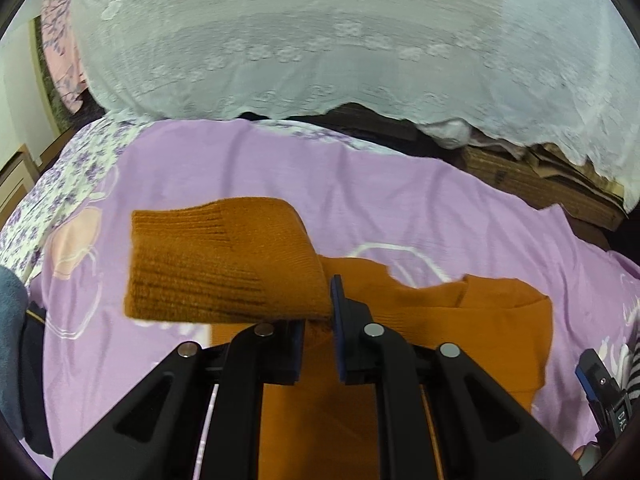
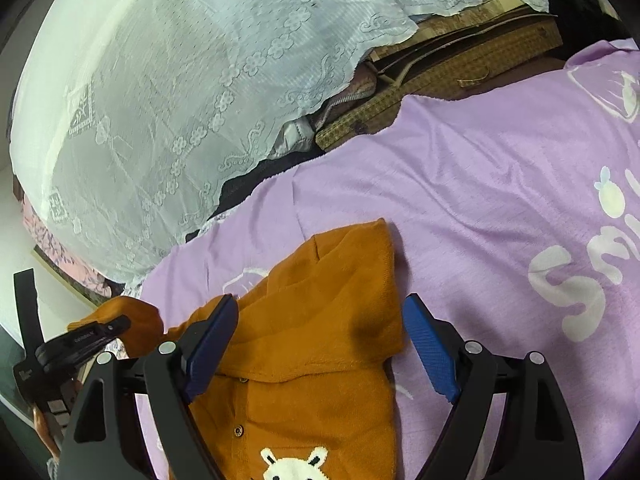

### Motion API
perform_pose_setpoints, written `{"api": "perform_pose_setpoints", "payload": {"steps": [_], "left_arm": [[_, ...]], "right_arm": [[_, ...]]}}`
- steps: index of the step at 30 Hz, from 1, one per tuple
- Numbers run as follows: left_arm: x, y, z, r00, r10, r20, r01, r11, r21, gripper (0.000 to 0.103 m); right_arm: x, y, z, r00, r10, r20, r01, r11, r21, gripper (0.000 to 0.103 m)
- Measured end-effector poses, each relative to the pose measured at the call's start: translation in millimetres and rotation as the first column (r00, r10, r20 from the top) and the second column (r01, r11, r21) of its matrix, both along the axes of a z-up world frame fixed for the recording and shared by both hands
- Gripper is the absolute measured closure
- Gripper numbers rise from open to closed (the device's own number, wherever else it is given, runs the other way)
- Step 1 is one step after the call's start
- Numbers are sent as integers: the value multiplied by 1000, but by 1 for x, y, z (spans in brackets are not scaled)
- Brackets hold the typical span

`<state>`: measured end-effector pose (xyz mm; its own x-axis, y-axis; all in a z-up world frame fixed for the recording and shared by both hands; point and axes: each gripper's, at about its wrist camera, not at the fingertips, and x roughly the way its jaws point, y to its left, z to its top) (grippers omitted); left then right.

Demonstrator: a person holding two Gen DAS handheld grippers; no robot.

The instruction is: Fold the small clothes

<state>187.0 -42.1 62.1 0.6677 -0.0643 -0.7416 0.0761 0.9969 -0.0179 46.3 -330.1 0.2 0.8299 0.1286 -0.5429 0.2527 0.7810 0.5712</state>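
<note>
Left tongs [image 1: 318, 312] pinched on ribbed sleeve [image 1: 224, 264] of orange knit sweater [image 2: 312, 360], cuff lifted off purple bedsheet [image 2: 480, 208] — right tongs [image 2: 320, 344] spread wide over hood [image 2: 344, 280], gripping nothing — sweater flat on sheet, rabbit motif [image 2: 294, 464] up, white lace cloth [image 2: 180, 80] behind.

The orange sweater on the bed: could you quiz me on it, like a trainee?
1. True or false: the left gripper holds the orange sweater by its sleeve cuff.
2. The right gripper fingers are: A) shut on the hood, B) open above the hood.
3. Fill in: the sweater lies on a ____ bedsheet.

Key: 1 true; 2 B; 3 purple.
</note>
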Motion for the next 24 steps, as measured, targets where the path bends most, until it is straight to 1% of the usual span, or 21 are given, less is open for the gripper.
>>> {"api": "perform_pose_setpoints", "payload": {"steps": [8,11,14,15,17,18,19,20,22,23,24], "left_arm": [[-6,-54,-21,996,-80,-37,81,997,2,92],[-9,-73,-36,991,-114,-63,116,993,17,92],[-11,-93,-57,985,-148,-94,153,987,51,92],[-12,-99,-66,980,-163,-112,170,983,62,89],[-15,-107,-79,972,-187,-145,199,977,79,66],[-19,-109,-83,967,-202,-154,217,972,91,46],[-23,-108,-83,967,-209,-147,224,970,98,38],[-28,-106,-81,967,-217,-133,231,967,103,35],[-39,-95,-69,963,-251,-100,261,961,97,25],[-43,-89,-63,963,-255,-85,263,961,92,22],[-47,-77,-55,967,-250,-57,254,963,88,16]], "right_arm": [[-3,-17,-2,999,-39,5,38,998,49,18],[-2,-20,-4,999,-49,1,49,997,55,18],[-1,-21,-7,999,-52,-5,52,997,60,18],[-1,-21,-7,999,-52,-6,52,997,60,18],[0,-22,-9,999,-53,-12,54,997,61,18],[-1,-22,-9,999,-53,-13,54,997,62,18],[-1,-23,-10,998,-54,-14,55,996,64,18],[-1,-23,-10,998,-56,-16,57,996,65,18],[0,-22,-11,998,-55,-18,56,996,66,18],[1,-21,-11,999,-50,-18,51,997,65,18],[2,-19,-11,999,-39,-20,40,997,62,18]]}}
